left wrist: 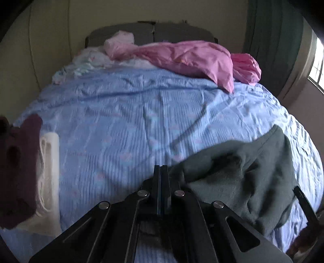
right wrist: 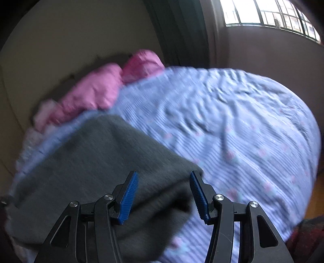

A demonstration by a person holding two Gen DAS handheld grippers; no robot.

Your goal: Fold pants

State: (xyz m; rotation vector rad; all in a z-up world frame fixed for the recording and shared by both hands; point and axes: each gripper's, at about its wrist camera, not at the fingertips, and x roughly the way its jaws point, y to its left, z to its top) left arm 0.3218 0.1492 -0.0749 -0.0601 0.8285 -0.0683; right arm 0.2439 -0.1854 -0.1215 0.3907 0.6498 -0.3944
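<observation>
Dark grey-green pants (left wrist: 243, 174) lie bunched on the blue bedspread (left wrist: 141, 113) at the near right. My left gripper (left wrist: 161, 168) is shut, its tips beside the left edge of the pants; I see no cloth between the fingers. In the right wrist view the pants (right wrist: 97, 161) spread out to the left. My right gripper (right wrist: 164, 188) is open, with blue ribbed pads (right wrist: 129, 198) on either side of a fold of the pants, not closed on it.
Pink pillows (left wrist: 192, 58) and pale bedding (left wrist: 91, 58) lie at the headboard. A white folded garment (left wrist: 49, 172) and a dark maroon one (left wrist: 16, 165) sit at the bed's left edge. A window (right wrist: 263, 12) and green curtain (right wrist: 182, 30) are on the right wall.
</observation>
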